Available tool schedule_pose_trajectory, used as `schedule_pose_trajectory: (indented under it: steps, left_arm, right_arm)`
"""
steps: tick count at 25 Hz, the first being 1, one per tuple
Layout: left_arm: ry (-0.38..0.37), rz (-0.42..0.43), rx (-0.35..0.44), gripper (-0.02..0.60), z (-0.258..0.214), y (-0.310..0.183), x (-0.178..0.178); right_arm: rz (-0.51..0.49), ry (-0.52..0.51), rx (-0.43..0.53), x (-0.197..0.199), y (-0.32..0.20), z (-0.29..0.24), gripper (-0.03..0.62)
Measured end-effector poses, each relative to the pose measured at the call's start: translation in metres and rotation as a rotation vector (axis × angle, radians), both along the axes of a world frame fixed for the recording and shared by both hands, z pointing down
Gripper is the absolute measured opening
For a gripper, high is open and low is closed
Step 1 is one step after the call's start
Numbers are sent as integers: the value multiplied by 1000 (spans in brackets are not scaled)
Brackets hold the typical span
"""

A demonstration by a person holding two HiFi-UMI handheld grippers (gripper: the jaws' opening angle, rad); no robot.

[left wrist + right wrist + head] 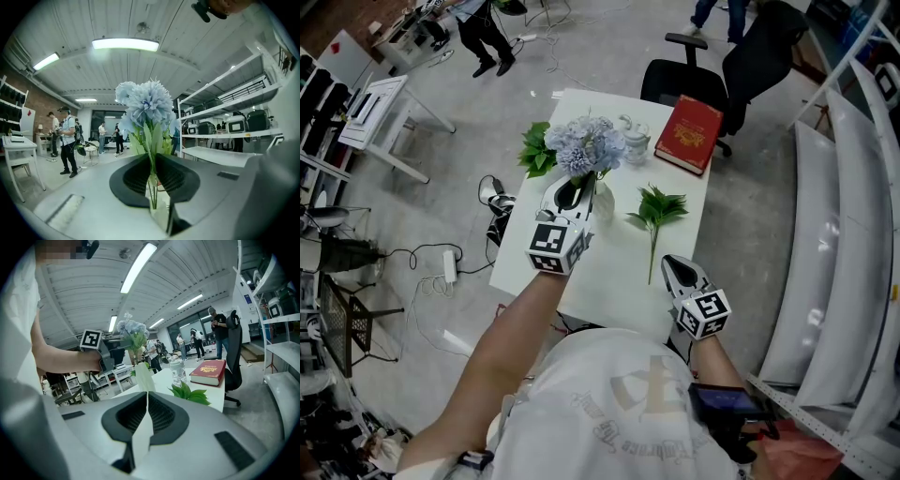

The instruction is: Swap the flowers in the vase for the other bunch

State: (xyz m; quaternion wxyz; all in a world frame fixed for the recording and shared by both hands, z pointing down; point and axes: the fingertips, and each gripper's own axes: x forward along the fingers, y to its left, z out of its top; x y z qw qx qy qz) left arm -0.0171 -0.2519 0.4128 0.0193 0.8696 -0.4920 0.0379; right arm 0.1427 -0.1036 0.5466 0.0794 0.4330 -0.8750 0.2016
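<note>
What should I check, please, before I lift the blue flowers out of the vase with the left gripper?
1. Grip: the left gripper is closed on the stems of the blue flowers, which are pinched between its fingers: ok.
2. Stems out of the vase: not ok, they reach down into it.
3. The vase is upright on the table: ok.
4. The right gripper is free: ok, shut and empty.
5. The green sprig is ready: ok, lying flat, apart from the vase.
6. The vase will stay put as the stems rise: cannot tell.
</note>
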Motion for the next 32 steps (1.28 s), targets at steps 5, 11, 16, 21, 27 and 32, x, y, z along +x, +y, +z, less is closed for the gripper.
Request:
schedule_pose_trajectory:
  steps: [5,11,16,21,27,32]
  left_arm:
    - [44,-16,28,34,-12,1,-5]
    - [66,-19,69,34,-30,4,-7]
    - [103,-15,98,34,-51,8,-6]
    - [125,-6,133,34,-67,10,-4]
    - [125,-3,182,34,-88,19,-5]
    - [154,-7,211,34,-104,27,-9]
  right_arm:
    - [-6,0,5,1,1,0,11]
    - [-11,-1,10,-1,4,-1,11]
    - [-14,-3,12,0,6,-3,11]
    - [-18,-4,17,1,4,0,11]
    - [-28,-8,22,-1,8,-2,11]
    - [-37,-9,29,-3,10,-4,11]
